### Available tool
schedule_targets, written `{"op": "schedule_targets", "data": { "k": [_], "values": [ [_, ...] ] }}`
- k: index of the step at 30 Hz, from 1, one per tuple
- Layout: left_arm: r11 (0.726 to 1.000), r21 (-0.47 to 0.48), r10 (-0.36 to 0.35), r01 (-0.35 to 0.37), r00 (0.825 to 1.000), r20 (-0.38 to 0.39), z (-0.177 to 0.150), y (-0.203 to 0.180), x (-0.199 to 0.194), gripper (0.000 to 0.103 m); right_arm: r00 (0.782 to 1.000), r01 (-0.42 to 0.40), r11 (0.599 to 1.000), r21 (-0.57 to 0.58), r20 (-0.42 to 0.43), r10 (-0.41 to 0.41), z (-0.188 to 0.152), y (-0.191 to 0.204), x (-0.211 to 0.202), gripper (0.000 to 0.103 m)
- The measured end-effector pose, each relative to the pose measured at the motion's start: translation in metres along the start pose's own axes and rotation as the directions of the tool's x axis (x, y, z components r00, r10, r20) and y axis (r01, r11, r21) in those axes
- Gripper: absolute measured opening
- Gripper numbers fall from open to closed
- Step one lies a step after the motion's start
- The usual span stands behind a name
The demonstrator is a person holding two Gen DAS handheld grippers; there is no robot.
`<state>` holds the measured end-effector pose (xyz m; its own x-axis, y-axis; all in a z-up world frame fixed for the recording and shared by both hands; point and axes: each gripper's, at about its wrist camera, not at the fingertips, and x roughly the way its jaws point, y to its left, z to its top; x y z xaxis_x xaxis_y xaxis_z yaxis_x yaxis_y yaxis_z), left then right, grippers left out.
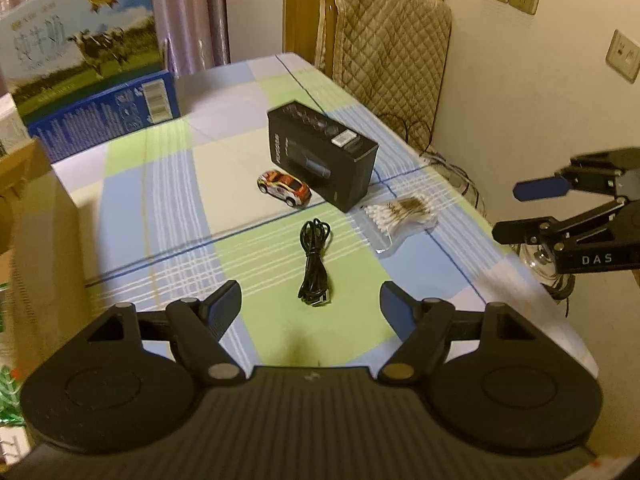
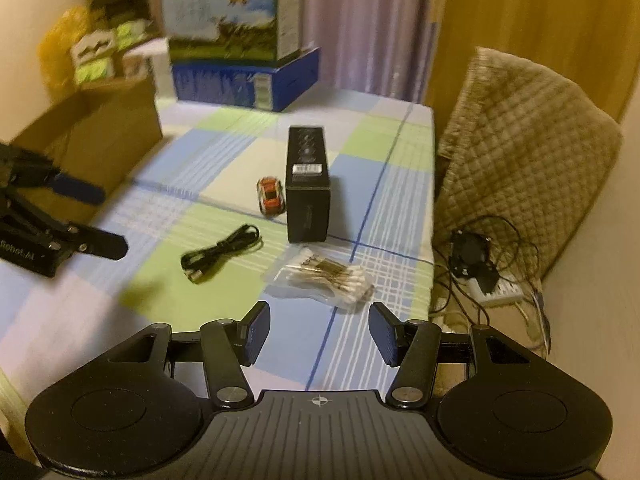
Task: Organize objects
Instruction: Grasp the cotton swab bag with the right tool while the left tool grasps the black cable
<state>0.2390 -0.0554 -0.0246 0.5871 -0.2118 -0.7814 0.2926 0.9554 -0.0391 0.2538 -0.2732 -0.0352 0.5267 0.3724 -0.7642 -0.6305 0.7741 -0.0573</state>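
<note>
- L gripper (image 1: 310, 306): jaws spread, nothing btwn, above table (image 1: 168, 184) near cable (image 1: 314, 264).
- R gripper (image 2: 318, 332): jaws spread, empty, just short of swab bag (image 2: 324, 276).
- Toy car (image 1: 284, 188) touching black box (image 1: 322, 156), mid-table.

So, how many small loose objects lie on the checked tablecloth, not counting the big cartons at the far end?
4: a black box mid-table, a toy car beside it, a coiled black cable nearer, and a bag of cotton swabs by the edge. Others may lie out of view.

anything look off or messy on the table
Nothing spilled or damaged. The black box, toy car, coiled cable and bag of cotton swabs just lie loose at mixed angles.
</note>
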Motion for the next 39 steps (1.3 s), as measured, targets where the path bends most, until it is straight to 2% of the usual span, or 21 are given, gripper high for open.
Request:
{"op": "schedule_targets", "data": {
  "k": [7, 14, 21, 25, 29, 31, 34, 37, 39],
  "values": [
    [1.000, 0.010, -0.013, 0.014, 0.999, -0.030, 0.003, 0.001, 0.046, 0.070, 0.998, -0.013, 0.986, -0.163, -0.057, 0.004, 0.007, -0.007, 0.052, 0.052],
    [0.999, 0.026, -0.017, 0.018, 0.999, -0.047, 0.006, 0.005, 0.077, 0.068, 0.996, -0.049, 0.937, -0.345, -0.091, 0.019, 0.017, -0.010, 0.099, 0.052],
    [0.999, 0.029, -0.030, 0.032, 0.998, -0.064, 0.010, 0.008, 0.101, 0.068, 0.990, -0.099, 0.897, -0.430, -0.133, 0.045, 0.024, -0.009, 0.131, 0.052],
    [0.999, 0.021, -0.044, 0.046, 0.997, -0.070, 0.011, 0.011, 0.111, 0.066, 0.985, -0.139, 0.921, -0.364, -0.145, 0.092, 0.030, -0.016, 0.141, 0.052],
    [0.998, 0.019, -0.059, 0.061, 0.995, -0.080, 0.012, 0.012, 0.118, 0.055, 0.974, -0.185, 0.953, -0.241, -0.173, 0.146, 0.032, -0.022, 0.145, 0.050],
    [0.997, 0.015, -0.071, 0.072, 0.994, -0.087, 0.013, 0.012, 0.122, 0.051, 0.968, -0.205, 0.962, -0.181, -0.180, 0.173, 0.029, -0.023, 0.143, 0.035],
    [0.996, 0.041, -0.079, 0.083, 0.993, -0.093, 0.013, 0.009, 0.126, 0.043, 0.970, -0.185, 0.976, -0.111, -0.180, 0.163, 0.021, -0.020, 0.135, 0.027],
    [0.994, 0.075, -0.066, 0.074, 0.993, -0.100, 0.013, 0.003, 0.128, 0.039, 0.973, -0.164, 0.986, -0.031, -0.168, 0.157, 0.010, -0.016, 0.126, 0.024],
    [0.993, 0.099, -0.059, 0.069, 0.993, -0.103, 0.013, 0.000, 0.128, 0.033, 0.974, -0.158, 0.987, 0.025, -0.161, 0.160, 0.006, -0.009, 0.119, 0.023]
  ]
}}
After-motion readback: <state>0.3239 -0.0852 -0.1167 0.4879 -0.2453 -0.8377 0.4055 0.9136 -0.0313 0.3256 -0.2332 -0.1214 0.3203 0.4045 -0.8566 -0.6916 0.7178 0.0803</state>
